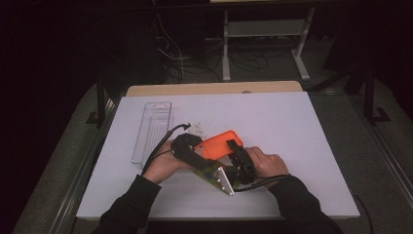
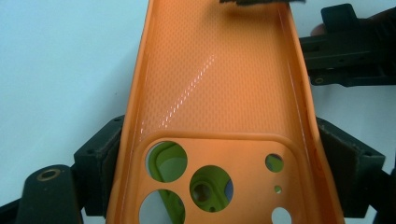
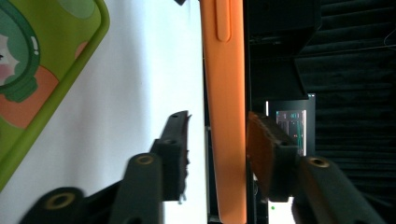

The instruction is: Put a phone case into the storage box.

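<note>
**High view: two hand-held grippers meet on an orange phone case**

High view, looking down on a white table [image 1: 292, 122]: an orange phone case [image 1: 220, 144] sits near the middle of the table, held just above the surface between two grippers. All positions below are given from this case.

The left gripper [image 1: 195, 148] comes in at the case's left end, the end with the camera cut-outs. In the left gripper view its jaws are clenched on the case's two long sides [image 2: 210, 116], hollow inside face toward the camera, and the case's long axis runs straight away from this claw.

The right gripper [image 1: 237, 151] approaches from the case's near right side, across the long axis. In the right gripper view the case [image 3: 224, 116] stands edge-on between the jaws. The pad on the right of that view lies against it or very nearly so; the pad on the left stands clear with a gap. This claw reads as not yet grasping.

Under the grippers, nearer the person than the case, lies a green phone case [image 3: 42, 79] with a cartoon print. A clear plastic tray [image 1: 153, 129] lies well to the left of the orange case, and a small white piece [image 1: 197, 129] just beyond its left end.

As a judgement, the coming move depends on the right jaws closing squarely across the case's thin edge while the left claw holds it steady.
</note>
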{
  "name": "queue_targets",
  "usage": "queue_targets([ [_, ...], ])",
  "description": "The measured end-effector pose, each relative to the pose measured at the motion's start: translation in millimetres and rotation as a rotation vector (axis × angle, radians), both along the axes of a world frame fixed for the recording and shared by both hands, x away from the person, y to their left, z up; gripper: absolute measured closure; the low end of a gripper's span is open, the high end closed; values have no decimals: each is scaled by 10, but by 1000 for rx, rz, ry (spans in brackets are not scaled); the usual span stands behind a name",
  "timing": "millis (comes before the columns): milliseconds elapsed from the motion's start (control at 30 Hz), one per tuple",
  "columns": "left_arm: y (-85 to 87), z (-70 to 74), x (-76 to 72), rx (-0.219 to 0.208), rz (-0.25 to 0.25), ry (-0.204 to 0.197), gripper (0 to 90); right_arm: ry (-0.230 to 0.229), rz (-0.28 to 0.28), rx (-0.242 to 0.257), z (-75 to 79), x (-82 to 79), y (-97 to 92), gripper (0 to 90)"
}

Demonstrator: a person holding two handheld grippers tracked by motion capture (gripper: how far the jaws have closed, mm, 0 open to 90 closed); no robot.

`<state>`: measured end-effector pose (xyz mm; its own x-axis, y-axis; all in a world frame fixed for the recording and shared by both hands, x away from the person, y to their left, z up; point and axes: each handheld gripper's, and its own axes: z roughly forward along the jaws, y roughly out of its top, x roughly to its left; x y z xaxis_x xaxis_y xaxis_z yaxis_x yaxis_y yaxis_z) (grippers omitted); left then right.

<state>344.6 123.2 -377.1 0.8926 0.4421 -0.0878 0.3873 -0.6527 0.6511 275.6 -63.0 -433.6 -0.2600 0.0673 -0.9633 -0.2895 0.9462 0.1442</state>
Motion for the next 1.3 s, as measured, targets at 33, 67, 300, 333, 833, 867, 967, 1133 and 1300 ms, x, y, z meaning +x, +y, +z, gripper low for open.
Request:
queue_targets([
  [33, 0, -2, 1, 1, 3, 1, 157, -2, 4, -2, 6, -4, -2, 623],
  [67, 2, -7, 6, 2, 0, 2, 158, -19, 5, 2, 1, -4, -1, 632],
  [300, -3, -23, 8, 0, 8, 2, 157, -15, 17, -5, 0, -21, 9, 725],
  [333, -3, -23, 8, 0, 8, 2, 157, -13, 21, -8, 1, -24, 9, 744],
  [833, 24, -15, 14, -4, -1, -2, 92, -17, 21, -33, -11, -55, 36, 779],
  [867, 29, -10, 15, -1, -4, -1, 82, -15, 16, -31, -9, -52, 30, 780],
  [967, 52, 17, 12, -12, -5, 1, 27, -9, 9, -27, -2, -37, 11, 779],
  [1133, 127, 50, 32, -30, 8, -6, 0, 19, -27, 1, 7, 18, -70, 778],
  [1300, 191, 42, 53, -45, 25, 7, 0, 104, -60, 78, 41, 80, -190, 778],
])
